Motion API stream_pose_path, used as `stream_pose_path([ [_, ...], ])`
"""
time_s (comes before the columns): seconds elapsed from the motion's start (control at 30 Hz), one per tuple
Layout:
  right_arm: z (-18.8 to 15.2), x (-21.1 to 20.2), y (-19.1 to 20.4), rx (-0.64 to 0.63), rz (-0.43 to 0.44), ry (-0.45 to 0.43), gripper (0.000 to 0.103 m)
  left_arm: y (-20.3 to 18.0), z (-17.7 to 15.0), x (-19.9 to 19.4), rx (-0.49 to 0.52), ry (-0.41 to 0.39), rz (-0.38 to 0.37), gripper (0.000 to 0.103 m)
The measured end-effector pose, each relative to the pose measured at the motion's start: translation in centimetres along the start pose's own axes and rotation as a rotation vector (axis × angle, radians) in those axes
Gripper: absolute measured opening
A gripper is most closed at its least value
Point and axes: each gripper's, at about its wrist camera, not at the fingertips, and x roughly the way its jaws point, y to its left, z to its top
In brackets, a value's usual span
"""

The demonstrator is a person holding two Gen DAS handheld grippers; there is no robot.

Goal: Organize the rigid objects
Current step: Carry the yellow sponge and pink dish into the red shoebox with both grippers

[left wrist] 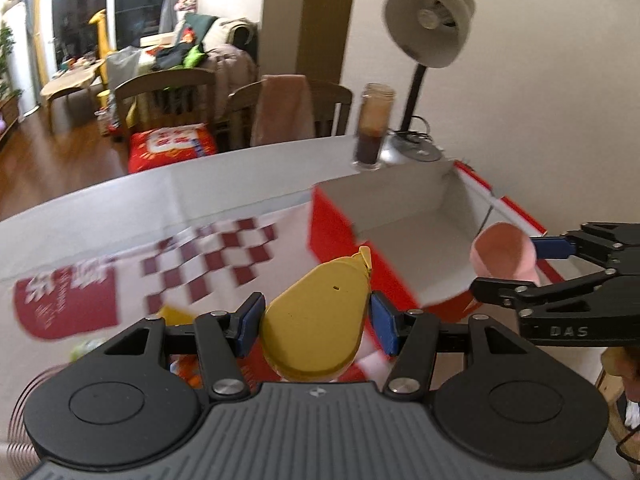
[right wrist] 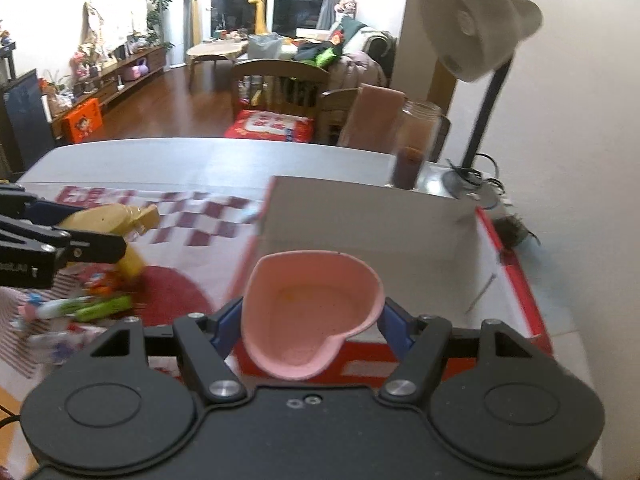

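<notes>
My left gripper (left wrist: 316,320) is shut on a yellow pear-shaped mould (left wrist: 316,316), its blue pads pressing both sides. In the right wrist view that same yellow mould (right wrist: 110,220) hangs at the far left in the left gripper (right wrist: 100,236). My right gripper (right wrist: 310,320) is shut on a pink heart-shaped dish (right wrist: 312,312), held over the near edge of a red box with a white inside (right wrist: 368,224). From the left wrist view the pink dish (left wrist: 502,254) and right gripper (left wrist: 516,268) sit above the box (left wrist: 400,208) at its right side.
A grey desk lamp (left wrist: 428,24) and a tall glass jar with dark contents (left wrist: 372,128) stand behind the box. A red-and-white checked cloth (left wrist: 208,264) covers the table, with loose small items (right wrist: 80,304) at the left. Chairs (right wrist: 280,80) stand beyond the table's far edge.
</notes>
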Motion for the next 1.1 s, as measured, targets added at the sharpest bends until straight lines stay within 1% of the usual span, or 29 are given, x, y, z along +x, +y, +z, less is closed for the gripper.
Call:
stream_pose_path([
  [0.3,0.8,4.2,-6.5,0.024,-0.012,0.047,0.070,-6.0,5.5,6.2,0.071,0.017,-0.038,0.056],
  [0.43,1.1,6.0,-8.6,0.033,0.002,0.070,0.070,-8.3,7.3,9.4,0.120,0.032,-0.035,0.056],
  [0.57,1.3,7.6,-9.7,0.012,0.013,0.104,0.070,-9.9,8.2,12.6,0.142,0.077,-0.035,0.056],
  [0.7,1.1,9.2,-10.2,-0.007,0.023,0.145,0.070,-11.5,8.6,15.7,0.194,0.100,-0.013,0.056],
  [0.97,0.6,12.1,-11.2,-0.038,0.021,0.222,0.070,-13.0,9.0,21.2,0.231,0.192,0.010,0.056],
  [1.1,0.6,13.0,-11.5,-0.059,0.032,0.244,0.070,-13.3,8.8,23.4,0.236,0.245,0.014,0.056],
])
